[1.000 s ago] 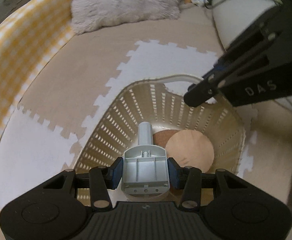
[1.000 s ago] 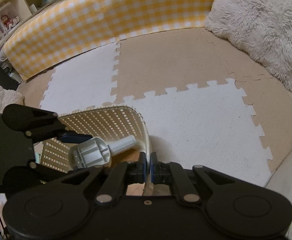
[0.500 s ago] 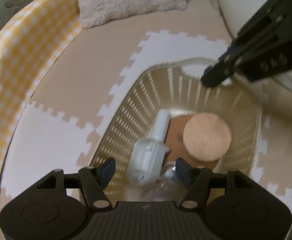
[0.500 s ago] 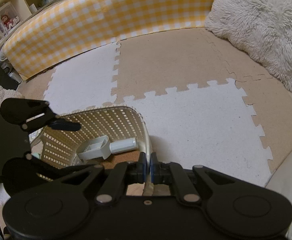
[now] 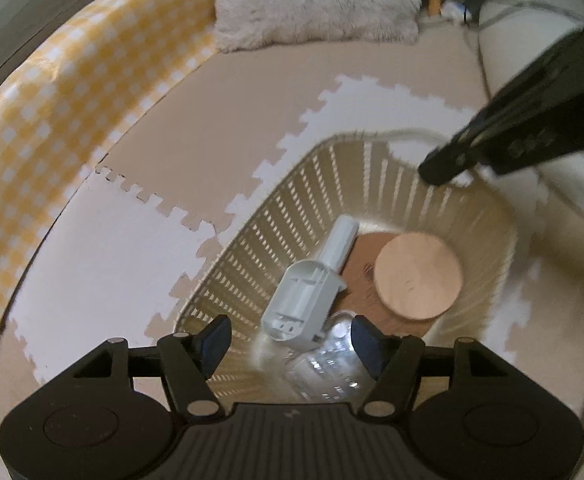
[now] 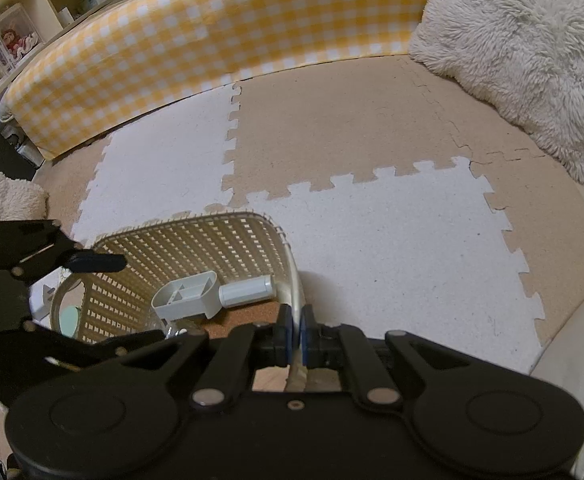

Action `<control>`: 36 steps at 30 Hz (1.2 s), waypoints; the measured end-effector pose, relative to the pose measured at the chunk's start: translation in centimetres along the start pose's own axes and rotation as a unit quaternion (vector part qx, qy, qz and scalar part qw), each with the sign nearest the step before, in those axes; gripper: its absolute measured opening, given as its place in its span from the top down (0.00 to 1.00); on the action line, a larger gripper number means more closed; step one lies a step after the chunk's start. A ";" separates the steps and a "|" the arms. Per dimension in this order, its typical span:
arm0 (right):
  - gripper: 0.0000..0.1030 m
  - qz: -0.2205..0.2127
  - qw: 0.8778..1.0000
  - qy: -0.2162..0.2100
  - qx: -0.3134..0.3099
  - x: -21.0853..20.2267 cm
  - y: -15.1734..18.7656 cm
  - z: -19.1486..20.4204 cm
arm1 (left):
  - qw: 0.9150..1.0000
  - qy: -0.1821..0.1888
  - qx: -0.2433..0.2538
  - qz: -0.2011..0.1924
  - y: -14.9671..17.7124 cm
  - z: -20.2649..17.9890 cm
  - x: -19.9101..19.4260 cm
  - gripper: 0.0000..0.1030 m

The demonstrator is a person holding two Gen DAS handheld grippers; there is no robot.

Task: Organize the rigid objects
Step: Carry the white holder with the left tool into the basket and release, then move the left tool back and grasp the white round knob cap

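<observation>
The grey plastic scoop [image 5: 312, 292], looking light, stiff and best gripped across its body, is lying loose in the basket [image 5: 292, 200] beneath the open left hand-held gripper [image 5: 289, 334], while the right hand-held gripper [image 6: 296, 330] is pinching the basket's rim.

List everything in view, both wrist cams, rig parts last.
Beige perforated plastic basket: 1, on the foam mats, its rim clamped by the right gripper.
Grey plastic scoop with tube handle: 1, lying inside the basket.
Round tan cork disc: 1, inside the basket, right of the scoop.
Clear plastic item: 1, in the basket under the scoop; type unclear.
Interlocking foam floor mats: several, white and tan.
Yellow-and-white checked cushion bumper: 1, along the far edge.
Fluffy white pillow: 1, far corner.
Shelf unit: 1, behind the bumper.
Left gripper: black, jaws open above the basket.
Right gripper: black, jaws shut on the rim.
</observation>
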State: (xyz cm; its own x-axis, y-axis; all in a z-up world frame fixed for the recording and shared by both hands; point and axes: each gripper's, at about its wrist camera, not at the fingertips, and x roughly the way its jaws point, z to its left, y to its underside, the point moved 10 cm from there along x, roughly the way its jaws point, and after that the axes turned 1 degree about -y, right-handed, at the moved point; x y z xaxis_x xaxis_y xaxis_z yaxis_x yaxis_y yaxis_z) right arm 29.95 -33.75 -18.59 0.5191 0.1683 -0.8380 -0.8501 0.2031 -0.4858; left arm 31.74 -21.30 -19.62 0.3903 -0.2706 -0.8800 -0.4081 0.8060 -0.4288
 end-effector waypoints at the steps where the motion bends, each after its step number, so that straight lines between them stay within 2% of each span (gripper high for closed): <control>1: 0.95 0.000 1.000 0.000 0.000 0.0 0.0 0.0 | 1.000 0.006 -0.010 -0.006 -0.1 0.0 -0.6 0.35; 3: 0.95 0.000 1.000 0.000 -0.001 0.0 0.0 0.0 | 0.999 0.020 -0.029 -0.016 -0.1 -0.1 -1.6 0.34; 5: 0.95 0.000 1.000 0.000 0.000 0.0 0.0 0.0 | 0.998 0.028 -0.042 -0.023 -0.2 -0.3 -2.5 0.28; 9: 0.95 0.000 1.000 0.000 0.000 0.0 0.0 -0.1 | 0.998 0.030 -0.056 -0.031 0.1 -0.8 -4.2 0.23; 13: 0.95 0.000 1.000 0.000 0.000 0.0 0.0 0.0 | 0.996 0.029 -0.069 -0.041 0.5 -1.5 -5.8 0.14; 15: 0.95 0.000 1.000 0.000 0.000 0.0 0.0 0.0 | 0.996 0.028 -0.078 -0.044 0.8 -1.7 -6.5 0.13; 20: 0.95 0.000 1.000 0.001 -0.002 0.0 0.0 -0.1 | 0.992 0.020 -0.112 -0.055 1.7 -1.9 -8.1 0.04; 29: 0.95 0.000 1.000 0.002 -0.004 0.0 -0.1 -0.1 | 0.978 -0.013 -0.198 -0.071 4.1 -0.2 -9.8 0.00; 36: 0.95 0.000 1.000 0.002 -0.004 0.0 -0.1 -0.1 | 0.961 -0.048 -0.265 -0.061 7.6 2.9 -10.1 0.00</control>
State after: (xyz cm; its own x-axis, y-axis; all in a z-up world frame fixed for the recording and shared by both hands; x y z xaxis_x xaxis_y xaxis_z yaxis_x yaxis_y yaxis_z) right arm 30.05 -33.82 -18.55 0.5183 0.1641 -0.8393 -0.8510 0.1958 -0.4873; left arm 27.07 -10.94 -13.37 0.5253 -0.2759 -0.8049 -0.7083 0.3825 -0.5933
